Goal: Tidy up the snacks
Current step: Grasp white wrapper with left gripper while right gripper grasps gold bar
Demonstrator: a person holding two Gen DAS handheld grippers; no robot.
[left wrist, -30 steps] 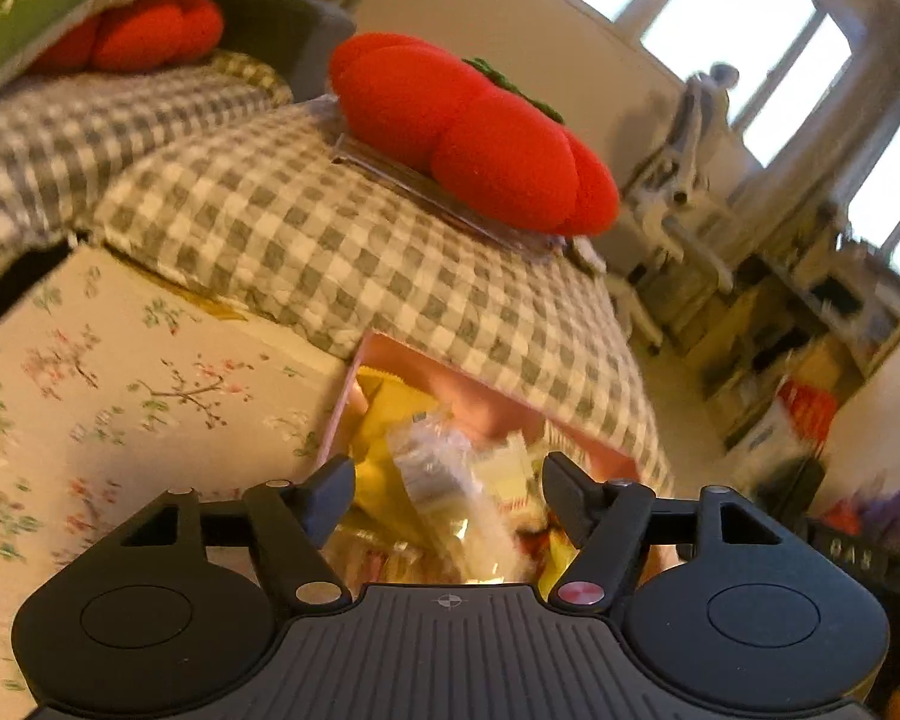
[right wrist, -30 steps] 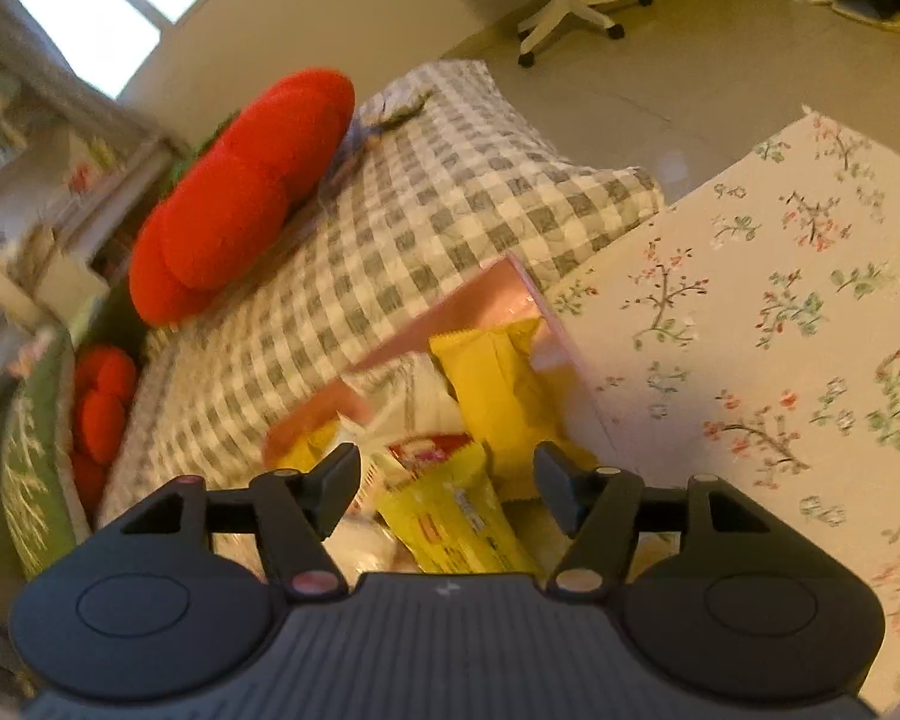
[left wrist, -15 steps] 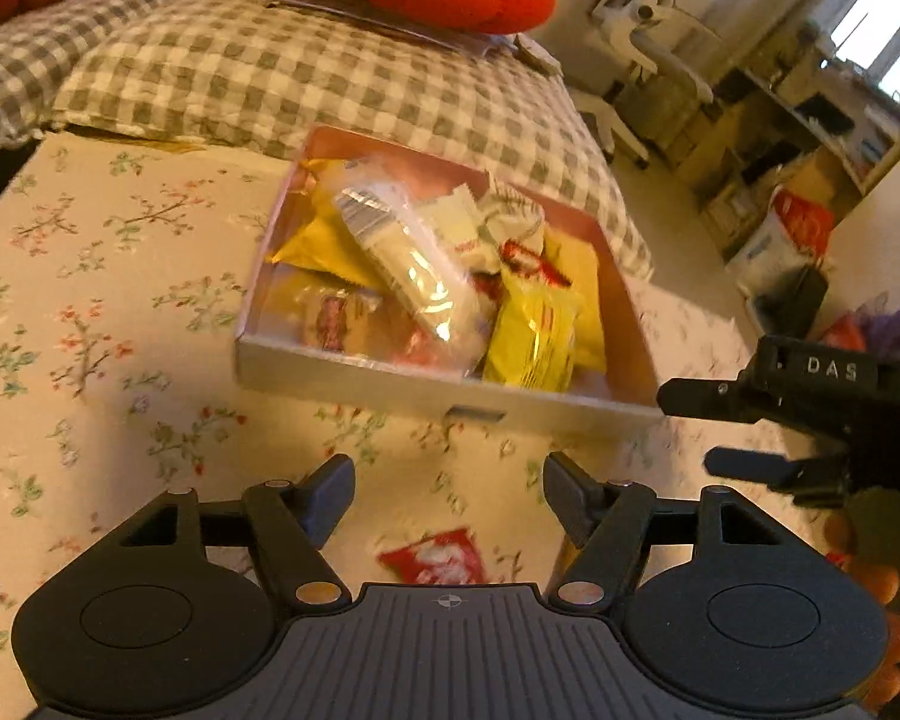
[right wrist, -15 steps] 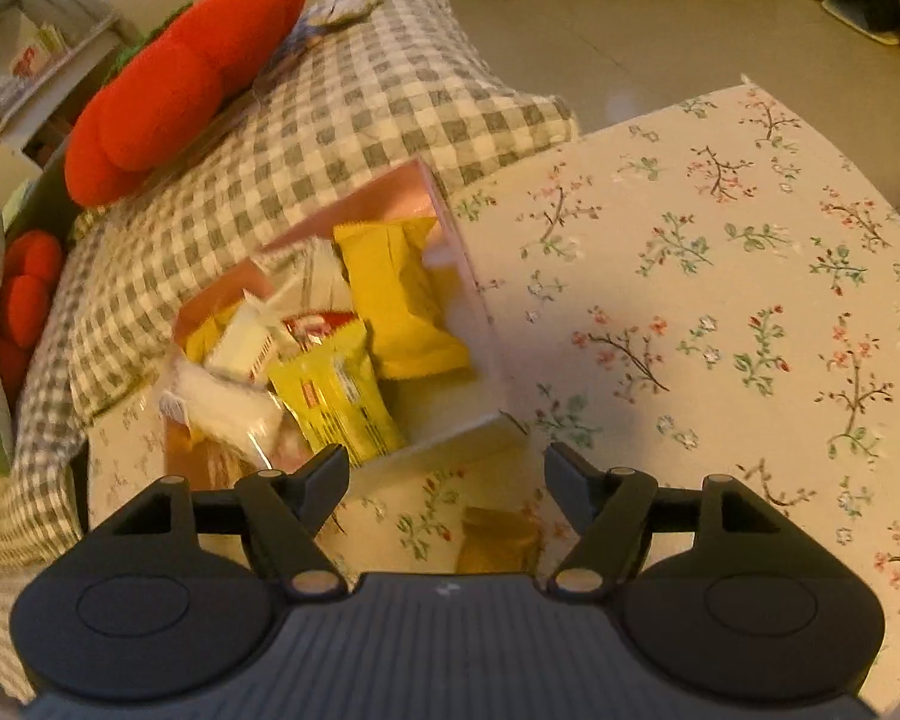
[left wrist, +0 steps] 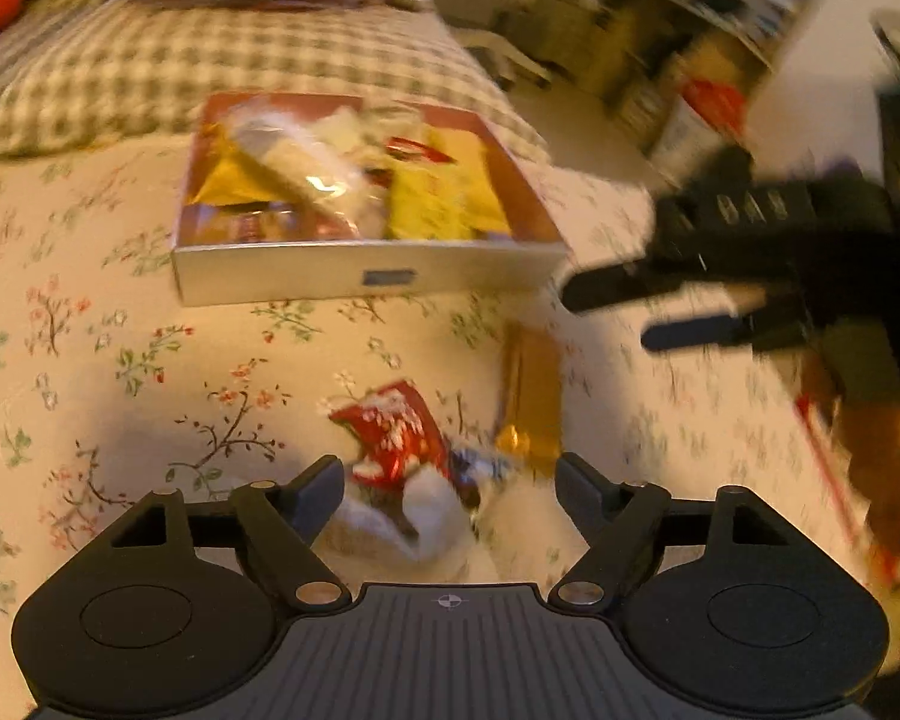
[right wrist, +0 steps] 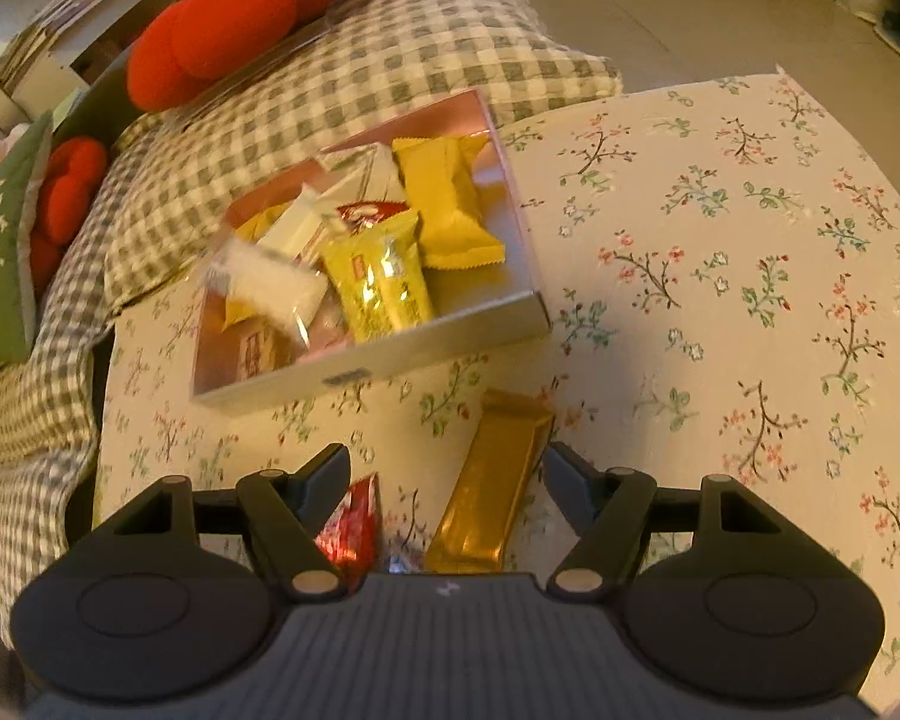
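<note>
**Loose snacks lie before both grippers**

The gold bar [right wrist: 498, 486] is seen just ahead of the right gripper [right wrist: 447, 471], its long axis running away toward the box [right wrist: 366, 369]; the red packet [left wrist: 390, 432] lies nearer the left gripper [left wrist: 450, 483]. Both jaws are spread, nothing pinched; the left ones have just been opening. The box is filled with yellow and white packets.

Snack packets [right wrist: 384, 252] fill the box [right wrist: 426, 348] (on the table [right wrist: 750, 240]); two wrappers [right wrist: 498, 492] lie before it.
</note>
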